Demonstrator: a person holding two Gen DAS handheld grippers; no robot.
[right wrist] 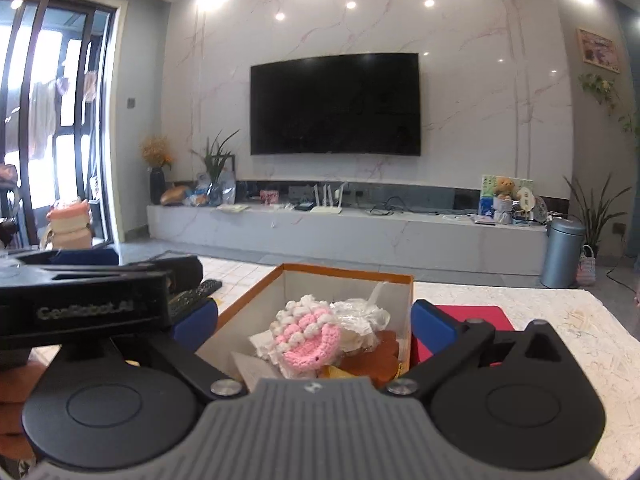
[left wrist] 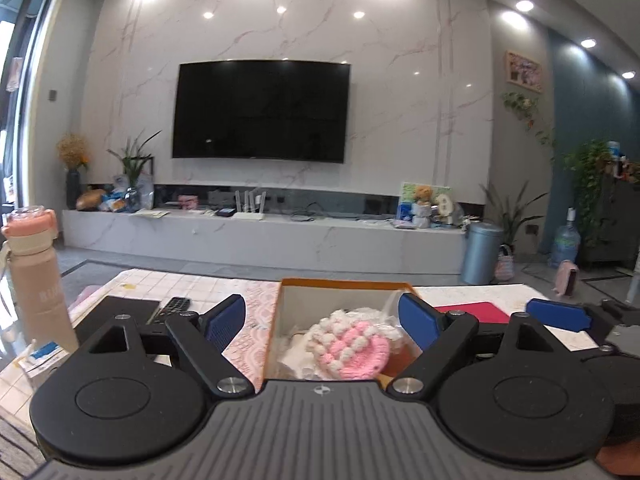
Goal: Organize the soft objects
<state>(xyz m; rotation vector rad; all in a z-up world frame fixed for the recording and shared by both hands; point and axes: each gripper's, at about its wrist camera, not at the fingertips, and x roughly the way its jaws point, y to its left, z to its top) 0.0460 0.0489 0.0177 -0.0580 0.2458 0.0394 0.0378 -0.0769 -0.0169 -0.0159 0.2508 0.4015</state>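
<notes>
The left gripper (left wrist: 322, 316) and the right gripper (right wrist: 314, 320) both stand wide open and hold nothing. The pink-and-white crochet piece (left wrist: 354, 346) lies inside the orange box (left wrist: 276, 320), at twelve o'clock from both; a red mat (right wrist: 468, 316) is at two o'clock.

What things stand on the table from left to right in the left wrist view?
Pink bottle → black remote control → orange box holding the pink crochet piece → red mat.

Black TV (left wrist: 262, 110) on marble wall; blue bin (left wrist: 480, 253) right; pink-capped bottle (left wrist: 34, 272) left; remote (left wrist: 170, 309).
</notes>
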